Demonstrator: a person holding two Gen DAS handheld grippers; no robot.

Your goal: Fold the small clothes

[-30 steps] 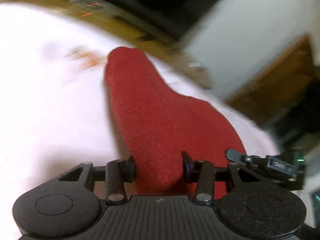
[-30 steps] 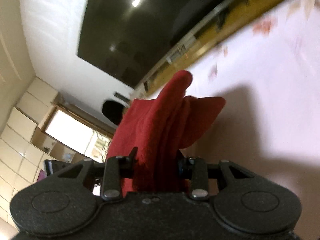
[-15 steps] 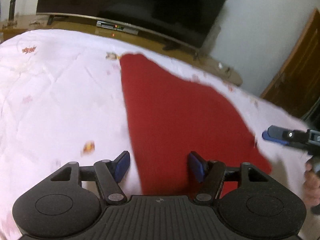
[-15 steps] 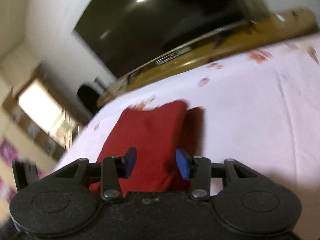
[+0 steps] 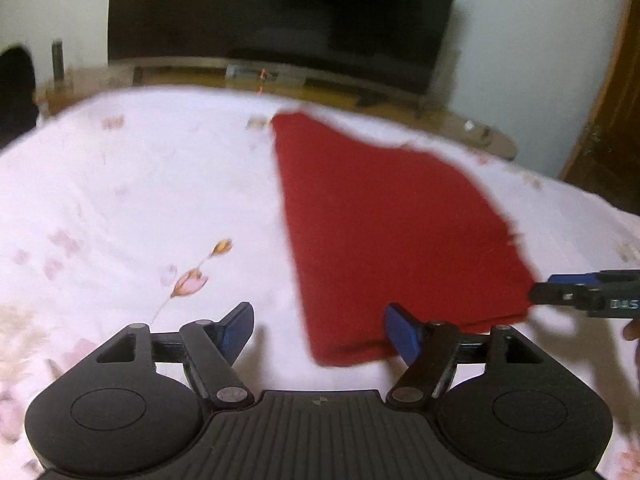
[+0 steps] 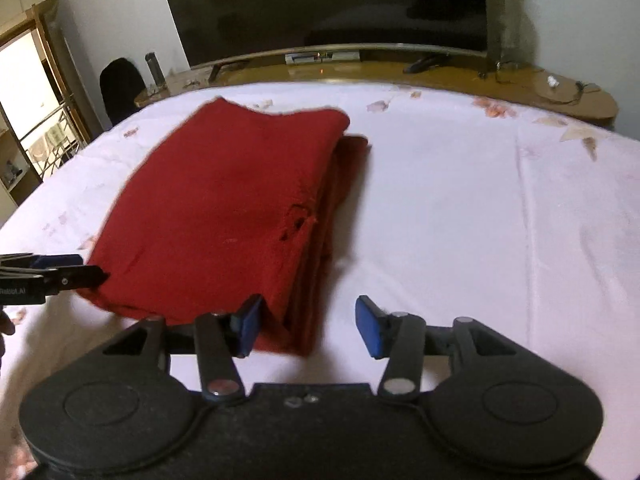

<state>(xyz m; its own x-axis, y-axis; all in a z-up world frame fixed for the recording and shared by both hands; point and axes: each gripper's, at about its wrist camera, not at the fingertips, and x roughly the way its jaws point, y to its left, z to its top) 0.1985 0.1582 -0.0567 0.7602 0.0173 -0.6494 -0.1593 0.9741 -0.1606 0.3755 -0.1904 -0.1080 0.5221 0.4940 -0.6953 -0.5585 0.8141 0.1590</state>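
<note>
Both tongs, left tongs [image 5: 318, 330] and right tongs [image 6: 308, 326], hang released at frame bottom; I judge the red cloth [image 6: 224, 216] lies folded on the bed [image 6: 460, 208].

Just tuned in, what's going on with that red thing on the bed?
A person with a handheld gripper in each hand is folding a red garment on a bed with a white floral sheet. The garment lies folded in stacked layers on the sheet. Both the left gripper and the right gripper are open at the garment's near edge, one at each corner, holding nothing. A dark television stands beyond the bed.
</note>
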